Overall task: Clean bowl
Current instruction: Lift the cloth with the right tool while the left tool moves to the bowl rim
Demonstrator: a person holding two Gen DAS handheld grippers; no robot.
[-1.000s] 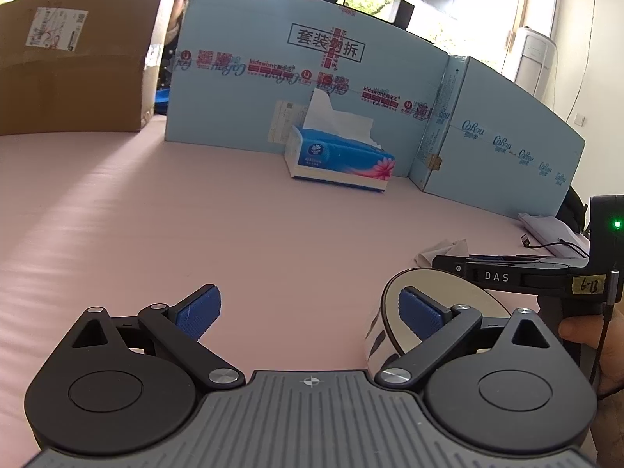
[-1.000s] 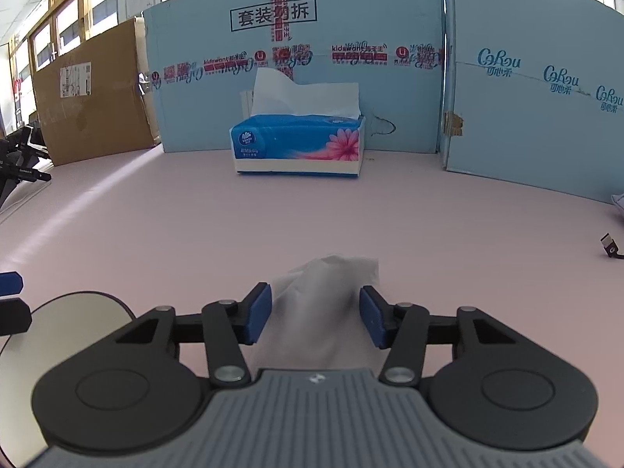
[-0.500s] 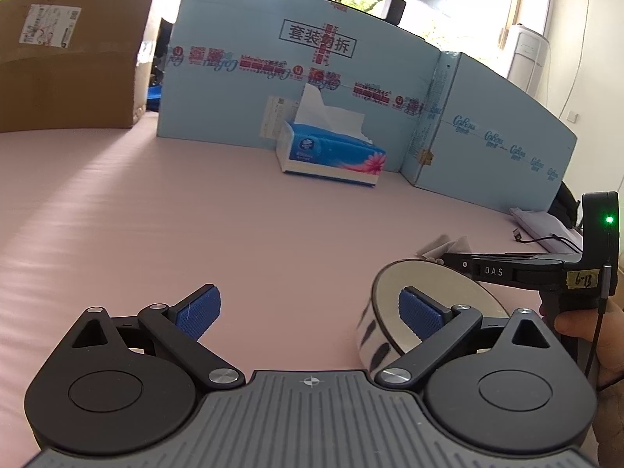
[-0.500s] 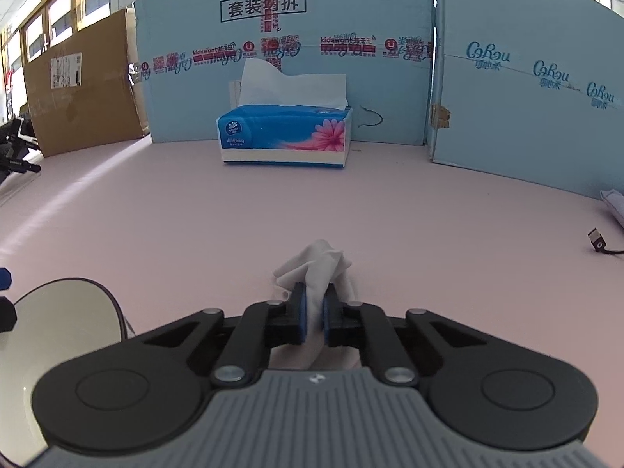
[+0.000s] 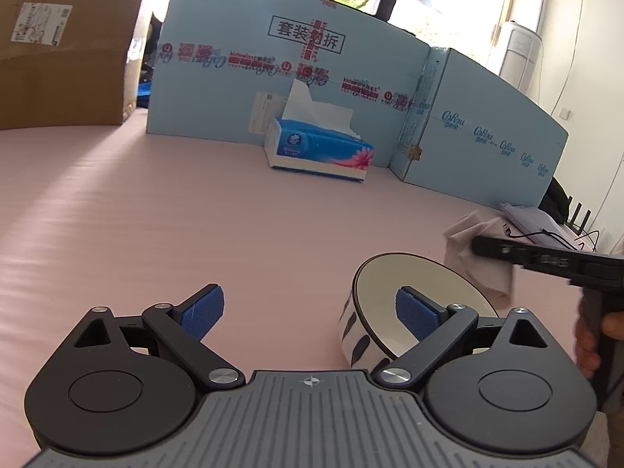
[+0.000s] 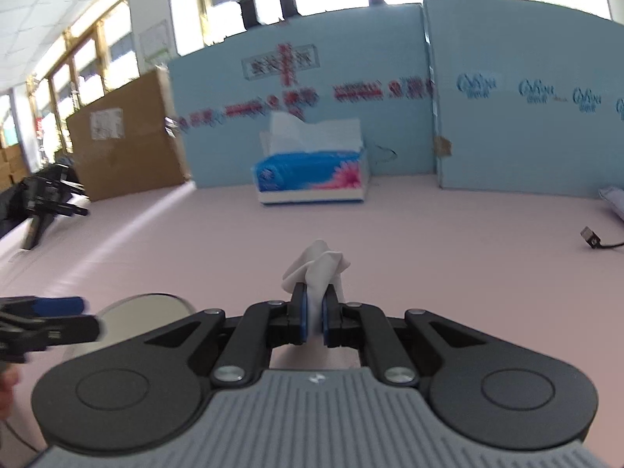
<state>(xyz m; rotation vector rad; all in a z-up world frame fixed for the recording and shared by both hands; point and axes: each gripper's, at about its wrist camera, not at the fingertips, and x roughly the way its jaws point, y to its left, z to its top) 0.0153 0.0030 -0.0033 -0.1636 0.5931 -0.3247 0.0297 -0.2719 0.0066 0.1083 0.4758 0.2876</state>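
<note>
A white bowl (image 5: 394, 273) with dark spots on its outside sits tilted on the pink table (image 5: 195, 214), its mouth facing up and right. My left gripper (image 5: 308, 312) is open, and its right blue pad (image 5: 415, 318) reaches inside the bowl while the left pad stays well clear. My right gripper (image 6: 314, 312) is shut on a crumpled white tissue (image 6: 318, 265) and holds it off the table. In the left wrist view the tissue (image 5: 468, 238) hangs just right of the bowl's rim. The bowl (image 6: 148, 310) shows low left in the right wrist view, partly behind a left gripper finger (image 6: 58, 306).
A blue tissue box (image 5: 319, 148) stands at the back against light-blue foam boards (image 5: 273, 85). A cardboard box (image 5: 66, 58) stands far left. A cable plug (image 6: 591, 234) and folded cloth (image 5: 526, 214) lie at the right. A person's hand (image 5: 589, 335) grips the right handle.
My right gripper shut on the tissue lying on the table and lifted it up, closer to the bowl. The left gripper and the bowl stayed put.
</note>
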